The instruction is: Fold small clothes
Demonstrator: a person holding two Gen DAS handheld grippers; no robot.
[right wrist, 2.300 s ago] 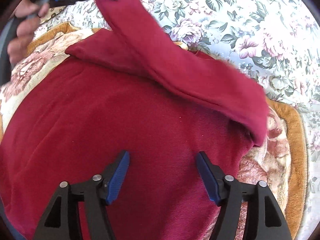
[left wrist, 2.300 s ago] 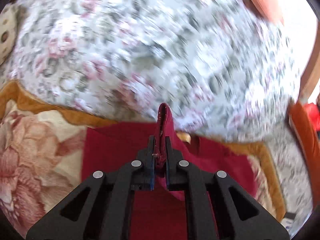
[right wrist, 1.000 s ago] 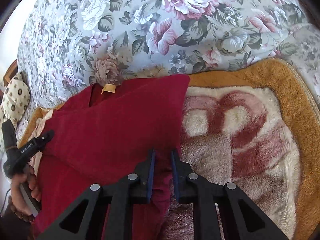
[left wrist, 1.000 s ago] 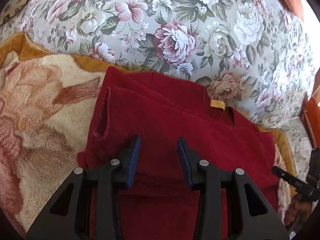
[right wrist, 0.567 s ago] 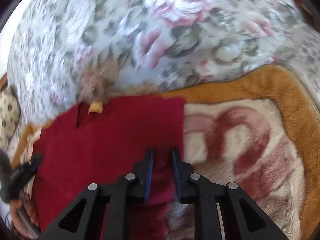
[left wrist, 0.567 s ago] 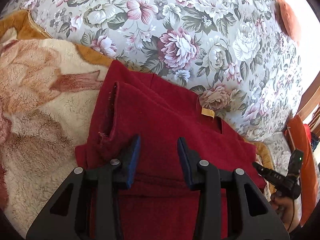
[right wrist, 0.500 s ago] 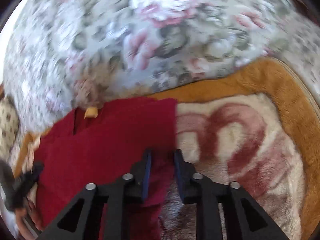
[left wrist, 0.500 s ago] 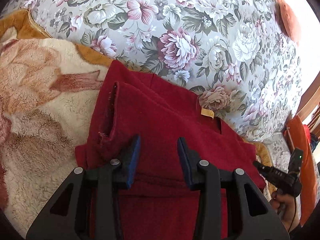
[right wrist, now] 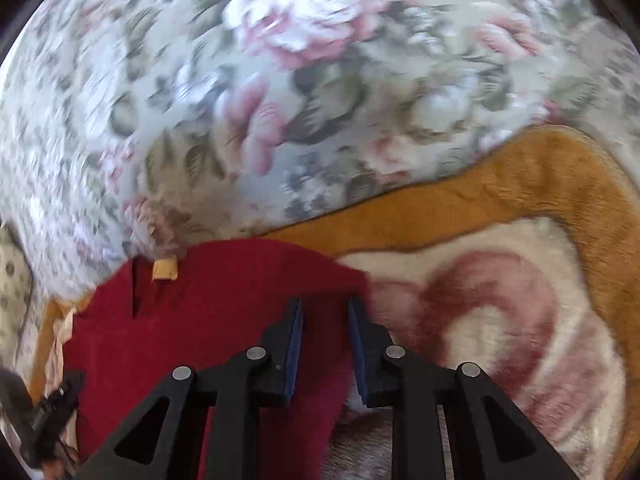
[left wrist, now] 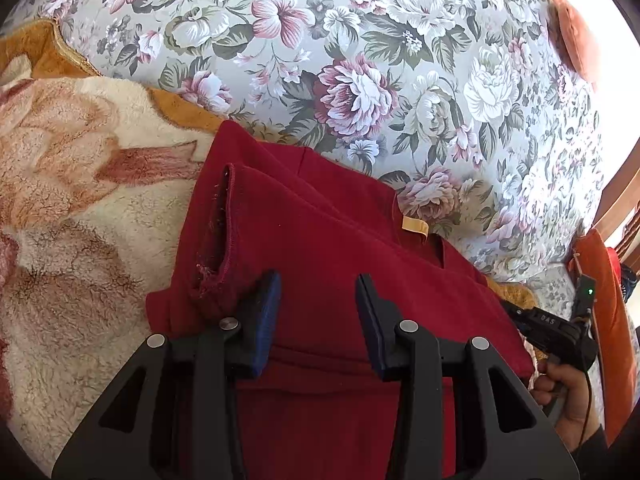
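Observation:
A dark red top [left wrist: 328, 248] lies on a fleece blanket [left wrist: 68, 208], with one sleeve folded across its chest and a tan neck label [left wrist: 414, 225] showing. My left gripper [left wrist: 318, 316] is open and empty just above the red cloth near the folded sleeve's cuff [left wrist: 218, 236]. In the right wrist view the red top [right wrist: 224, 312] lies at the lower left. My right gripper [right wrist: 324, 344] stands over its right edge with the jaws a little apart and red cloth between them. The right wrist view is blurred by motion.
A floral bedspread [left wrist: 360, 60] covers the bed beyond the blanket. An orange cushion [left wrist: 572, 28] lies at the far right. The blanket's orange border [right wrist: 500, 196] runs behind the top. The other hand with its gripper [left wrist: 556, 332] shows at the right edge.
My left gripper let go of the sleeve, which now lies folded across the top. My right gripper moved to the top's right edge, shut there, and its jaws have since parted a little.

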